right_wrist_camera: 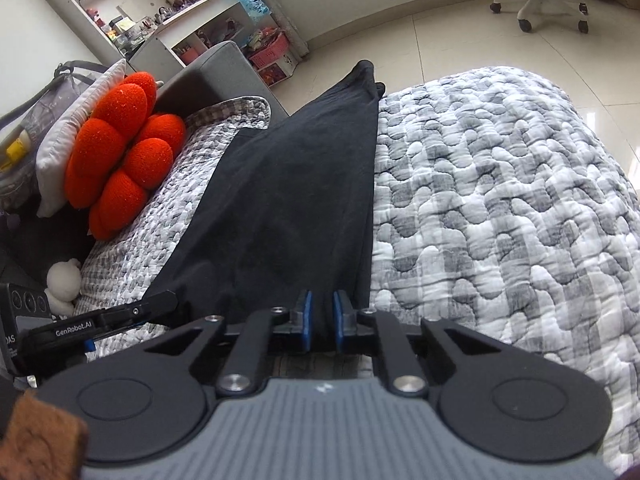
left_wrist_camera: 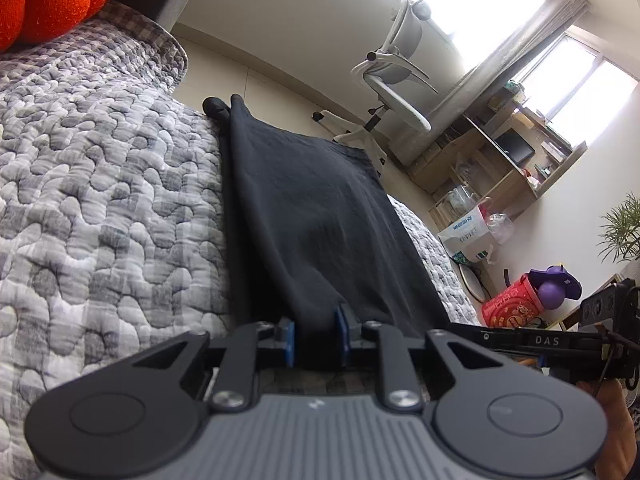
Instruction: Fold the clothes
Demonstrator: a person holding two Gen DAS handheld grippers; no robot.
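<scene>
Bright windows [left_wrist_camera: 576, 68] fill the upper right of the left wrist view, above a white office chair [left_wrist_camera: 396, 68] and wooden shelving [left_wrist_camera: 492, 152]. A white bookshelf [right_wrist_camera: 160, 12] stands upper left in the right wrist view; pale floor tiles [right_wrist_camera: 440, 36] spread across the top.

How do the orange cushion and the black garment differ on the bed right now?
The orange cushion is plump, lobed and bright; the black garment is flat, dark and thin. The cushion leans against a white pillow, untouched; the garment is stretched along the quilt, its near edge held by the left tongs and right tongs. Both rest on the quilted bed.
</scene>
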